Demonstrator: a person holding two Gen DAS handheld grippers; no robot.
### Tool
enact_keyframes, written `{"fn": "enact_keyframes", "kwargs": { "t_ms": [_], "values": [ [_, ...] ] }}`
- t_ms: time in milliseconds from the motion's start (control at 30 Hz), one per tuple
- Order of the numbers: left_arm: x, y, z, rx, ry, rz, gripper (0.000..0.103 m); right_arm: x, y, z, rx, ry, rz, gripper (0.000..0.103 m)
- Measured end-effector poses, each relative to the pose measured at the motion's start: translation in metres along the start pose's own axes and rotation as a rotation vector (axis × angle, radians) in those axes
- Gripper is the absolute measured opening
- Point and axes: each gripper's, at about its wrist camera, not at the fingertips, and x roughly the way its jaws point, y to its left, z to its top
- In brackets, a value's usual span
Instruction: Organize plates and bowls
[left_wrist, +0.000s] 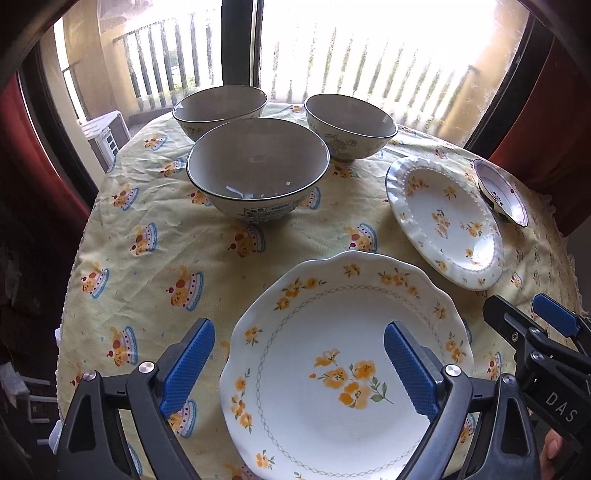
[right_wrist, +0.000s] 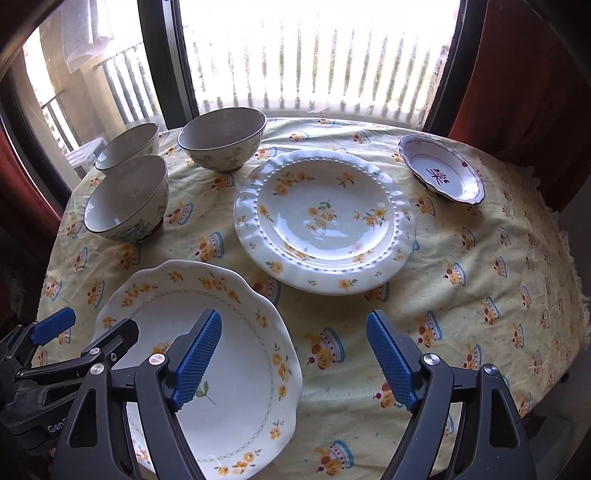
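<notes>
A round table with a yellow cloth (left_wrist: 155, 236) holds three grey-rimmed bowls at the back left: near bowl (left_wrist: 258, 168) (right_wrist: 127, 199), far left bowl (left_wrist: 220, 109) (right_wrist: 127, 147), right bowl (left_wrist: 350, 123) (right_wrist: 221, 138). A scalloped flowered plate (left_wrist: 340, 373) (right_wrist: 207, 354) lies at the front. A beaded flowered plate (left_wrist: 445, 221) (right_wrist: 325, 218) lies further back, and a small red-patterned dish (left_wrist: 500, 194) (right_wrist: 441, 173) at the far right. My left gripper (left_wrist: 299, 369) is open above the scalloped plate. My right gripper (right_wrist: 293, 358) is open above the cloth beside that plate; it also shows in the left wrist view (left_wrist: 524, 314).
A window with balcony railings (right_wrist: 314, 62) stands behind the table. Red curtains (right_wrist: 517, 74) hang at both sides. The table edge (right_wrist: 569, 280) curves down on the right. The left gripper (right_wrist: 88, 328) shows at the lower left of the right wrist view.
</notes>
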Motion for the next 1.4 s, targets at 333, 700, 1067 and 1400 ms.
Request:
{"fn": "enact_keyframes", "kwargs": {
  "t_ms": [333,700,1067,1400],
  "values": [
    [-0.01,-0.027,0.025,-0.042,-0.045,0.001,0.094,-0.002,-0.03,0.029,0.071,-0.013,0.033,0.083],
    [0.021,-0.087,0.063,-0.043,-0.054,0.068,0.094,0.032,-0.088,0.074,0.075,-0.015,0.073,0.083],
    [0.077,-0.122,0.092,-0.053,-0.036,0.128,0.094,0.092,-0.13,0.105,0.085,0.017,0.091,0.083],
    [0.13,-0.128,0.102,-0.069,0.035,0.157,0.084,0.15,-0.136,0.111,0.08,0.087,0.106,0.083]
  ]
}}
